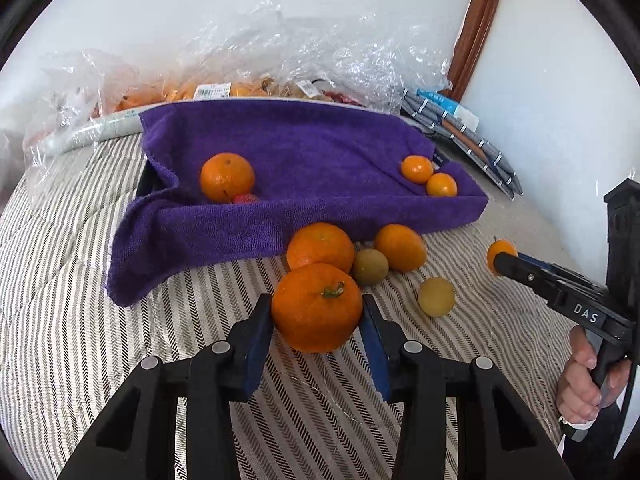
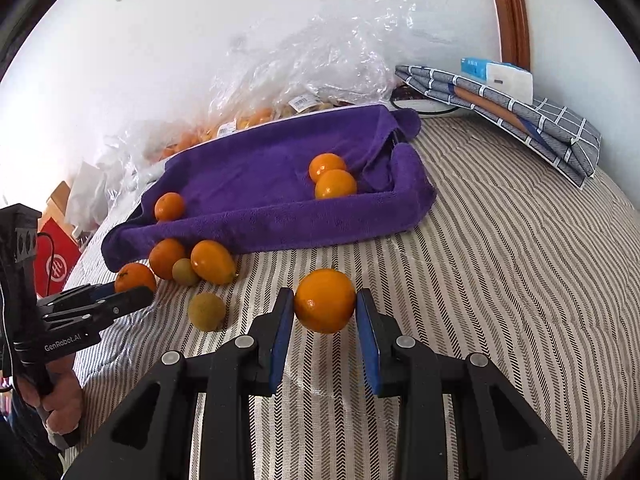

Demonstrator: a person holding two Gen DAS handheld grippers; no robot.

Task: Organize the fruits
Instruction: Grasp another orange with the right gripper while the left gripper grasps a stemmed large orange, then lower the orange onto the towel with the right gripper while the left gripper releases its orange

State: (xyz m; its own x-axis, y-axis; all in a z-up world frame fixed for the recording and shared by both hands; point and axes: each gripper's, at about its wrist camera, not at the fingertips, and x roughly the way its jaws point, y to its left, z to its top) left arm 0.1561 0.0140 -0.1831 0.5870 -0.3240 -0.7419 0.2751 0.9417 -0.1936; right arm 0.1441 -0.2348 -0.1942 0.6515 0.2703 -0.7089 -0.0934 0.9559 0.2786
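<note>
My left gripper (image 1: 316, 300) is shut on a large orange (image 1: 316, 312) with a green stem; both blue pads press its sides. My right gripper (image 2: 324, 294) is shut on a smaller orange (image 2: 325, 304). Each gripper shows in the other view: the right gripper (image 1: 498, 261) at the right edge, the left gripper (image 2: 145, 293) at the left. A tray lined with a purple towel (image 1: 300, 148) (image 2: 260, 184) lies beyond, holding one orange (image 1: 227, 176), a small red fruit (image 1: 245, 199) and two small oranges (image 1: 417, 169). More oranges (image 1: 320, 246) and two greenish fruits (image 1: 436, 296) lie before it.
Everything rests on a striped bed cover (image 2: 500, 260). Crumpled plastic bags (image 1: 280, 52) with more fruit stand behind the tray against the white wall. A folded grey checked cloth (image 2: 532, 128) with a tissue pack lies at the back right. A red box (image 2: 54, 264) stands off the left edge.
</note>
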